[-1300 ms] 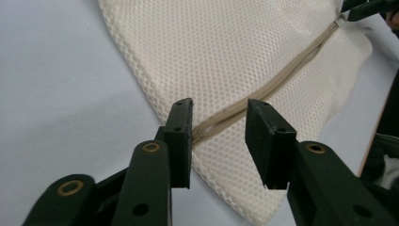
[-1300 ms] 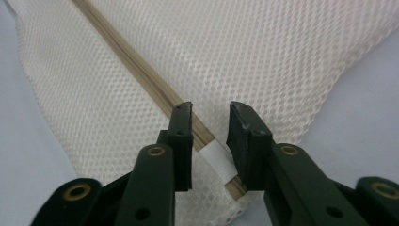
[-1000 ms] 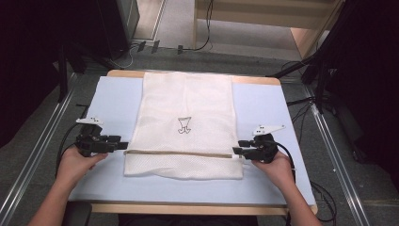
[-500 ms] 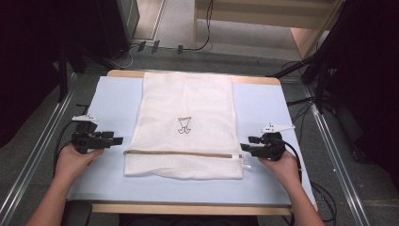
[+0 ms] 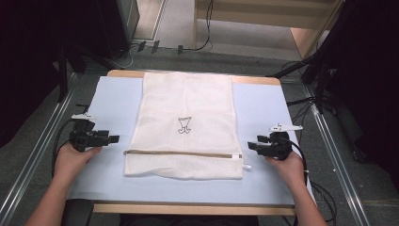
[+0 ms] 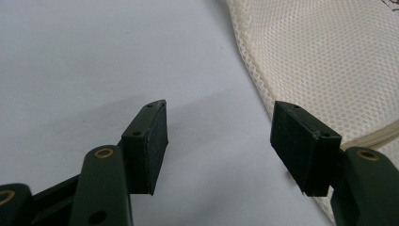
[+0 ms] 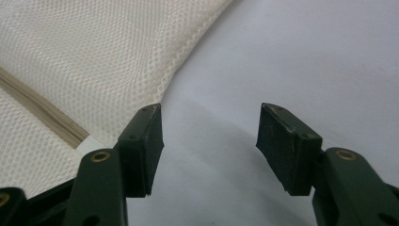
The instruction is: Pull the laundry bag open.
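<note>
On pale blue mat (image 5: 113,101), mesh bag (image 5: 186,113) flat, left gripper (image 5: 114,139) and right gripper (image 5: 251,146) just opened, empty, beside its edges

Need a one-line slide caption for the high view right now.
Both hand-held grippers, left gripper and right gripper, open and apart from the flat white mesh laundry bag on the blue mat.

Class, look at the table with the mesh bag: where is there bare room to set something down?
Bare strips of the blue mat flank the mesh bag: one left, above the left gripper; one right, above the right gripper. A narrow band runs below the bag. The middle is covered.
</note>
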The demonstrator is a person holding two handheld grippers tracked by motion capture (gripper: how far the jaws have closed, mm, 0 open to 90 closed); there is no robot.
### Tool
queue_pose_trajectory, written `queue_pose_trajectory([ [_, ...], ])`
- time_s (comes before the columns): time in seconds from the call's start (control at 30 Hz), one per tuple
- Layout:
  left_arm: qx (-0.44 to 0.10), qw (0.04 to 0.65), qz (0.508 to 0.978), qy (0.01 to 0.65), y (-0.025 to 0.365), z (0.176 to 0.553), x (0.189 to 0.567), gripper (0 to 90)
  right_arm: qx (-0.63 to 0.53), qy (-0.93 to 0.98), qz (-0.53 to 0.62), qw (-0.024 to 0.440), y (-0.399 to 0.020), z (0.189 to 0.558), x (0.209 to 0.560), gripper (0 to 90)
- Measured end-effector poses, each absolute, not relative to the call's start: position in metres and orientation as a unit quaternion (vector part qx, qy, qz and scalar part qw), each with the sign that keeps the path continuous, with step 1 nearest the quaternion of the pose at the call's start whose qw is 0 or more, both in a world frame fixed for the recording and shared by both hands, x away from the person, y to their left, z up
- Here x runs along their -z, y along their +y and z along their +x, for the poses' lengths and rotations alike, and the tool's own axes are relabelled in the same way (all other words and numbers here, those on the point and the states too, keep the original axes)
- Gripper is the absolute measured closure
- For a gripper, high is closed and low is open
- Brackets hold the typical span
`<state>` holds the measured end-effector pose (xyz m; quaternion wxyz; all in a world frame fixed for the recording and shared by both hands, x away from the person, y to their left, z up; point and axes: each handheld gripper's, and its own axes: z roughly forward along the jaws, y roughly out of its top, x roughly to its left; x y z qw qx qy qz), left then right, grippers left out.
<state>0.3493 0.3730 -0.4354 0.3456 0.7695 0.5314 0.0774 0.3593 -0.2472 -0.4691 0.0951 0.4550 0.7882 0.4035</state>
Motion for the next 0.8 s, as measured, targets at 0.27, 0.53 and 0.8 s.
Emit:
queue_pose_trajectory([
  [0.27, -0.074, 0.346, 0.772, 0.528, 0.3708, 0.3513, 0.436, 37.9, -0.401, 0.786, 0.46, 0.101, -0.2497, 0.3582, 0.4705, 40.4],
  [0.53, -0.068, 0.343, 0.775, 0.527, 0.3703, 0.3516, 0.4371, 37.4, -0.397, 0.787, 0.462, 0.099, -0.2496, 0.3578, 0.4708, 40.4],
  [0.8, -0.069, 0.338, 0.777, 0.526, 0.3691, 0.3519, 0.4384, 37.0, -0.395, 0.789, 0.46, 0.102, -0.2491, 0.3581, 0.4716, 40.4],
])
